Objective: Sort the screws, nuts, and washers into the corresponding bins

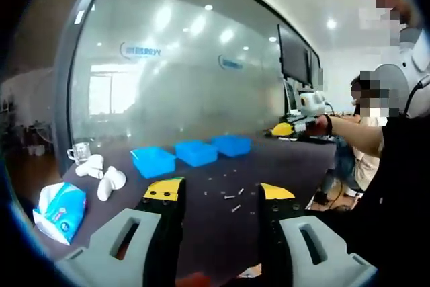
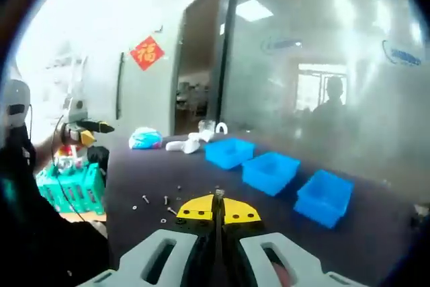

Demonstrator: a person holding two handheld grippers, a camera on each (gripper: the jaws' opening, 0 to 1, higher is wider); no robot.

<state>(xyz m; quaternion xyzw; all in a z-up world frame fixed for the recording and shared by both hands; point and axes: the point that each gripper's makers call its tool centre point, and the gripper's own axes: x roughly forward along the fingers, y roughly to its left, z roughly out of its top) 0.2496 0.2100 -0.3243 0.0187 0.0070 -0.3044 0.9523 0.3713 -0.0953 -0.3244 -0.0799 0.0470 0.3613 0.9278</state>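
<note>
Three blue bins stand in a row on the dark table, and the right gripper view also takes in the bins. Loose screws and small parts lie in front of them, showing as scattered parts from the other side. My left gripper is open and empty, above the table's near side. My right gripper is shut, with a small grey screw poking up between its yellow tips. The right gripper hangs off the table's far end. The left gripper shows at far left.
A tissue pack, white rolled items and a glass cup sit at the table's end beside the bins. A glass wall runs behind the table. A green basket stands beyond the table edge. A person's arm reaches in.
</note>
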